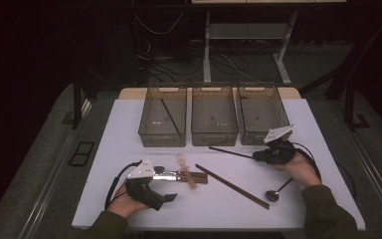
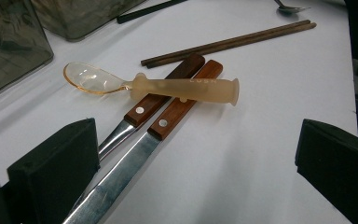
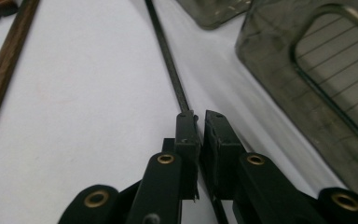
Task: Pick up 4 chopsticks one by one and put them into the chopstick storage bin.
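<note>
Left clear bin (image 1: pixel 162 123) holding one black chopstick (image 1: pixel 170 117), right gripper (image 3: pixel 199 122) clamped on slim black chopstick (image 3: pixel 168 56) stretching ahead of jaws, left gripper (image 2: pixel 196 154) gaping wide, empty

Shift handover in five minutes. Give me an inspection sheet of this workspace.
Surface: white table, no spills seen.
Job's things: black chopstick clamped at its end by the right gripper, lying on the table; another black stick in the left bin.
Clutter: two knives with a clear spoon lying across their wooden handles; brown chopsticks; metal spoon; middle bin and right bin.
Grippers: left gripper open, over the knives; right shut.
Cables: one trails from each gripper; more on the floor behind.
Surroundings: dark; table legs beyond.
</note>
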